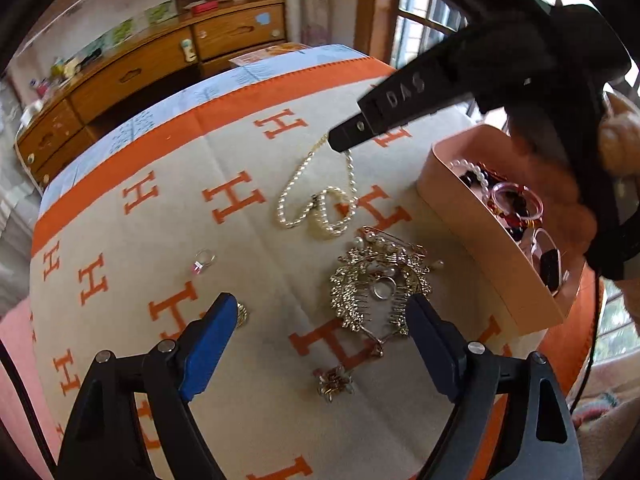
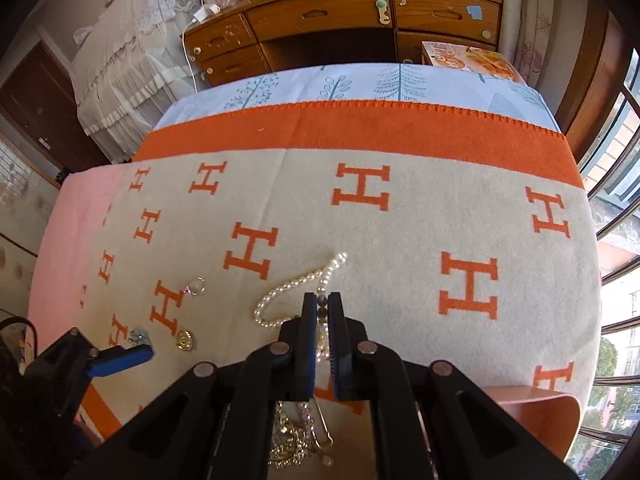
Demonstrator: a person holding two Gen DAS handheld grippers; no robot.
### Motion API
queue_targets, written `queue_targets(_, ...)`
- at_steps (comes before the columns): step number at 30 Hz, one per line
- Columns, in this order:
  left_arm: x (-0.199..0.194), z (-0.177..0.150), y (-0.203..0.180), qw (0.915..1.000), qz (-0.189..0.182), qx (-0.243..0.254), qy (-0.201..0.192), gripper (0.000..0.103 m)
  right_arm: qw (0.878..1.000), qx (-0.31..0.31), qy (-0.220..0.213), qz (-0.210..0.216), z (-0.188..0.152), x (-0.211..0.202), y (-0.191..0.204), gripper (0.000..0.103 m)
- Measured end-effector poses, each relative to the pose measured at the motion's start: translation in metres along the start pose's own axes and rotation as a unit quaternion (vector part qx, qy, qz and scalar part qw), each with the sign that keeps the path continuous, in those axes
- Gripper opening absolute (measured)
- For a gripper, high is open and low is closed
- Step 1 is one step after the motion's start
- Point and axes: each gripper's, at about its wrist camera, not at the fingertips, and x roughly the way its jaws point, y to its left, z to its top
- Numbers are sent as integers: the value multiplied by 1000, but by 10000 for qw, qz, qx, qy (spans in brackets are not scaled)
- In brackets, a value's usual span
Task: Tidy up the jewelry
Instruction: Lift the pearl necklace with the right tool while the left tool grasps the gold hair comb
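Blanket (image 2: 400, 232): cream, orange H's, orange border.
Left gripper (image 1: 320, 320): wide, empty, above gold brooch (image 1: 376, 296).
Right gripper (image 2: 321, 304): pinching pearl necklace (image 1: 316, 196) — beyond the brooch.
Box (image 1: 480, 236): right of brooch, holding bangles.
Dresser (image 2: 344, 12): wooden — far wall.

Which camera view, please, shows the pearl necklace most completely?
The left wrist view: the whole pearl necklace shows there, looped on the blanket, one end pinched by the right gripper. In the right wrist view only part of the pearl necklace shows; the rest is hidden behind the shut jaws.
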Motion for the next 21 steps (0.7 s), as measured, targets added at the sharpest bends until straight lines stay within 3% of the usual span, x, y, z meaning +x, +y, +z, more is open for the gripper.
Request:
queue_targets(4,12,10,-16,9978,126,629,154,83,9987,139,-381,293,-6,-34,-8,5)
queue_targets(5,15,12,-17,9974,115,684,218,77,9981,151,-465,362,-8,-41,-10,5)
queue_targets(8,26,18,-13,9968,69,647,455,59,9965,144,-663,492,-13,-57,-12,5)
queue_targets(18,47,24,0,9958,-94,460,789,57,9930,135,-893,755,-27,-71,-24,5)
queue_targets(21,50,29,-4,9946,-257,546,845,39,9930,232,-846,794,-29,-66,-31,5)
